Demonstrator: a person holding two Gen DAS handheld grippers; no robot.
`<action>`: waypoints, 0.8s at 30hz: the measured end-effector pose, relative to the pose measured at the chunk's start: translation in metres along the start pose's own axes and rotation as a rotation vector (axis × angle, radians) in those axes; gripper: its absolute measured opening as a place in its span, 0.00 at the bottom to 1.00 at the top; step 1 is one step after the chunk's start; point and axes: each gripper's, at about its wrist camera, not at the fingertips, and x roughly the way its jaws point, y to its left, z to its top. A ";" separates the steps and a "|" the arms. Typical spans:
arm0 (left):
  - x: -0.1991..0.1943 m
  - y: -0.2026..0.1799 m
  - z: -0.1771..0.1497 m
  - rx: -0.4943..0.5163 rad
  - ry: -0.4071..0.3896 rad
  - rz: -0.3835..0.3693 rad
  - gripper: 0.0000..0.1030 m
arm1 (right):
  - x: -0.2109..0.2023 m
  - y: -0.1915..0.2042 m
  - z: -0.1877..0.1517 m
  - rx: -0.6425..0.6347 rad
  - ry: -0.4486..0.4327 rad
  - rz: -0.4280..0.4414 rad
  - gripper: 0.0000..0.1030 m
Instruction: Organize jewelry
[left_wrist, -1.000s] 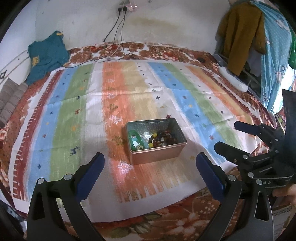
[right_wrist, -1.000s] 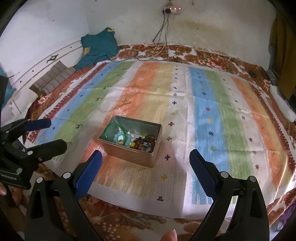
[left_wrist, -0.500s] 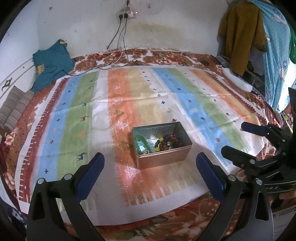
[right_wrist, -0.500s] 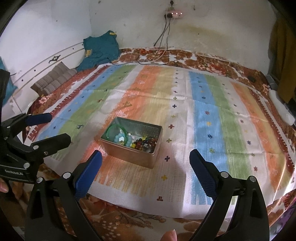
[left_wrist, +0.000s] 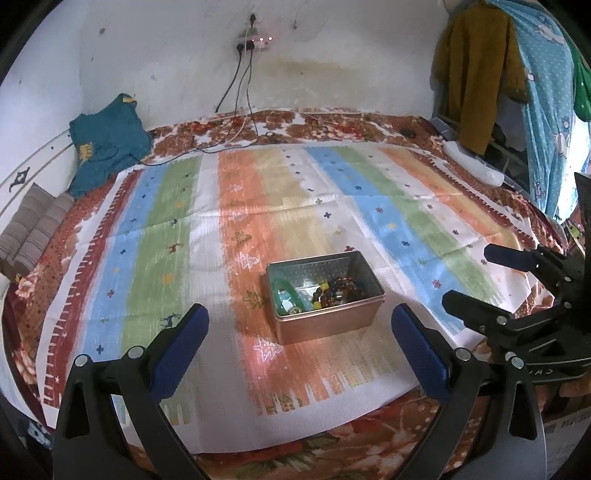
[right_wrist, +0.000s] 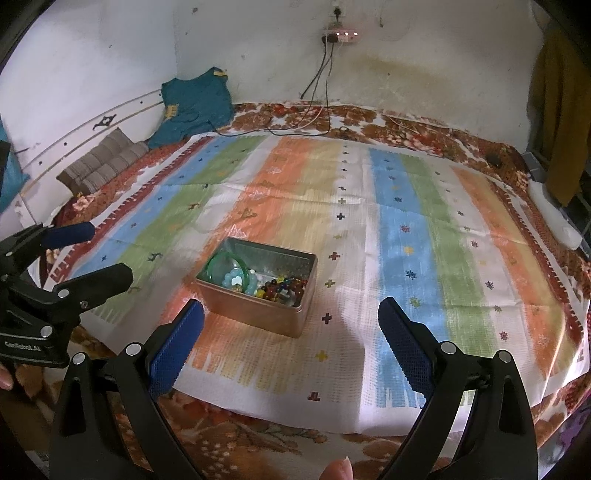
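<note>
Tin (left_wrist: 325, 321) mid-cloth (left_wrist: 207, 236), both claws spread, w/ clearance.

Both claws (left_wrist: 299, 339) farther from tin (left_wrist: 325, 295)

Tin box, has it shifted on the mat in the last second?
No. The tin box sits beside the same white tree motif on the striped mat; only the camera shifted.

Counts — one metal tin (left_wrist: 325, 295), one green bangle (right_wrist: 225, 264), two grippers; loose beads (left_wrist: 338, 291) in tin — too many to count.
</note>
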 end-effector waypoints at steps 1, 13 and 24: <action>0.000 0.000 0.000 0.000 -0.002 -0.003 0.94 | 0.000 0.000 0.000 -0.003 -0.001 0.002 0.93; -0.001 -0.004 -0.002 0.019 -0.007 -0.022 0.94 | -0.004 0.001 -0.003 -0.006 -0.002 0.006 0.94; -0.001 -0.005 -0.003 0.025 -0.007 -0.019 0.94 | -0.002 0.000 -0.006 0.000 0.008 0.005 0.94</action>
